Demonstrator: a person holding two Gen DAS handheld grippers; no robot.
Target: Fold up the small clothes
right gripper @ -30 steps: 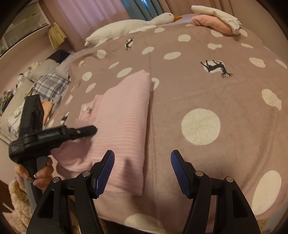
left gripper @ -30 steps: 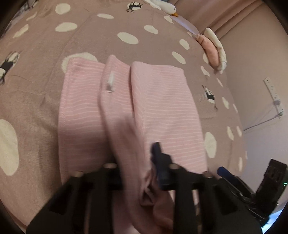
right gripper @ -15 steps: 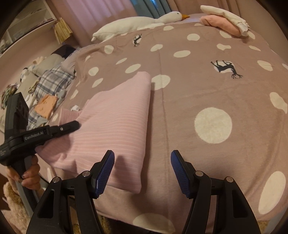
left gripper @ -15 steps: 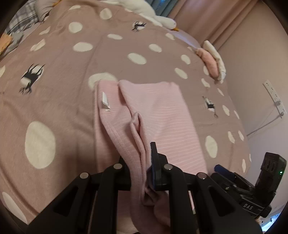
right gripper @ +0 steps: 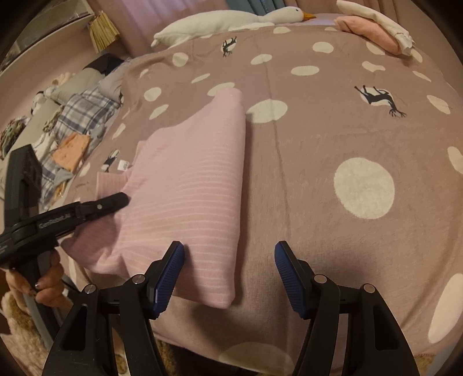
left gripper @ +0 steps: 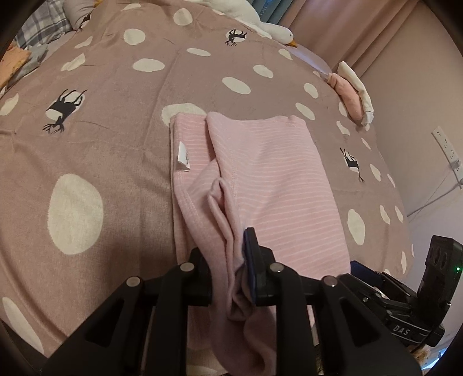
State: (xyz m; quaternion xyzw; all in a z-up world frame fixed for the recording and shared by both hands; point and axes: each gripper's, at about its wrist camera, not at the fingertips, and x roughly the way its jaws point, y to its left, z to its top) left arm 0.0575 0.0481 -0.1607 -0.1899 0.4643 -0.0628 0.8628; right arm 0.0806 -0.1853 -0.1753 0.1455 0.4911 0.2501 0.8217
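Note:
A pink striped garment point(left gripper: 269, 179) lies partly folded on the spotted brown bedspread point(left gripper: 101, 150), its white label point(left gripper: 183, 157) showing on the left layer. My left gripper point(left gripper: 234, 260) is shut on a bunched pink fold of the garment at its near edge and holds it over the lower layer. In the right wrist view the garment point(right gripper: 196, 185) lies left of centre, and the left gripper point(right gripper: 115, 201) reaches in from the left. My right gripper point(right gripper: 228, 272) is open and empty, hovering over the garment's near right corner.
A folded pink and white stack point(right gripper: 373, 26) sits at the far right of the bed. A goose plush point(right gripper: 231, 17) lies at the far edge. Plaid and orange clothes point(right gripper: 75, 130) lie at the left. A wall socket strip point(left gripper: 447, 150) is on the right.
My left gripper has carried the pinched fold rightward over the garment, narrowing it. The left layer with the label now lies flatter. The right gripper has stayed open and nearly still.

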